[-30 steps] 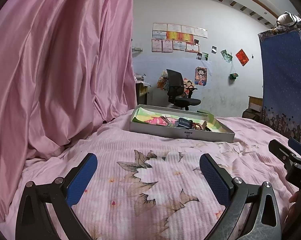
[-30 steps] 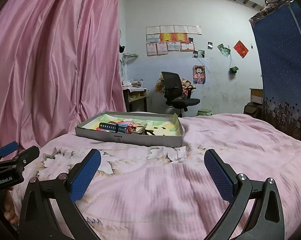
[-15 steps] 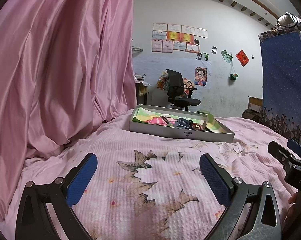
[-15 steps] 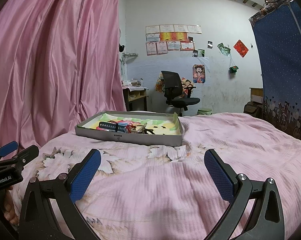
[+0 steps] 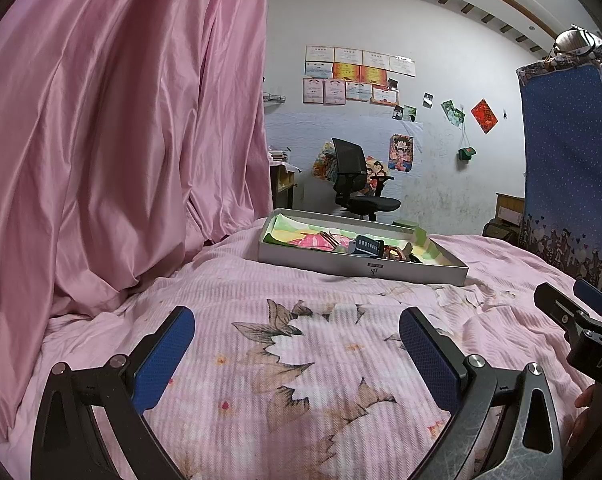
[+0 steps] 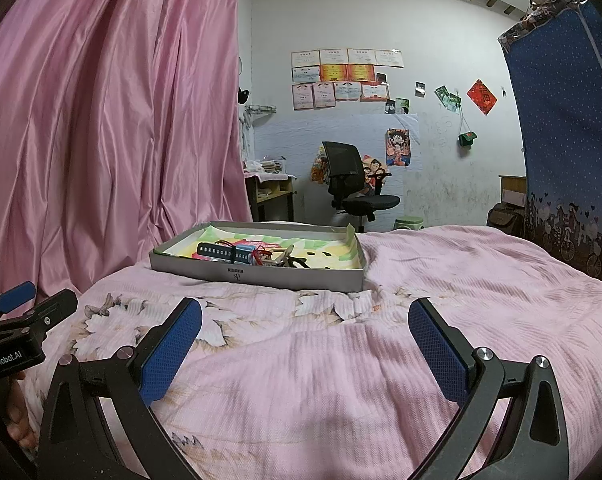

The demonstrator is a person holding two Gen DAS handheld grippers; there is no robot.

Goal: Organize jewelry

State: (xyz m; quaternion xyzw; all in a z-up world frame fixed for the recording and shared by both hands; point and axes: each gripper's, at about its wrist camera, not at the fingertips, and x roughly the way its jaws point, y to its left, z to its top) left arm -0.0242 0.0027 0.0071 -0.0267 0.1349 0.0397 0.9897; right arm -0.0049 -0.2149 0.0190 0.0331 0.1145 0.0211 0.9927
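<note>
A shallow grey box [image 5: 361, 269] [image 6: 261, 276] with a colourful paper lining sits on the pink bed, well ahead of both grippers. Inside lies a tangle of jewelry [image 5: 367, 246] [image 6: 257, 255]: a dark watch-like band, red cords and small metal pieces. My left gripper [image 5: 297, 354] is open low over the flower-print blanket, nothing between its blue pads. My right gripper [image 6: 305, 346] is open too, empty, over plain pink blanket. Each gripper shows at the edge of the other's view, the right one [image 5: 581, 320] and the left one [image 6: 25, 308].
A pink satin curtain [image 5: 121, 140] hangs along the left side of the bed. A blue patterned curtain [image 6: 569, 140] hangs on the right. Beyond the bed stand a black office chair [image 5: 357, 184] and a small desk [image 6: 269, 192].
Both grippers have barely shifted; the box sits very slightly nearer in the views. Both stay open.
</note>
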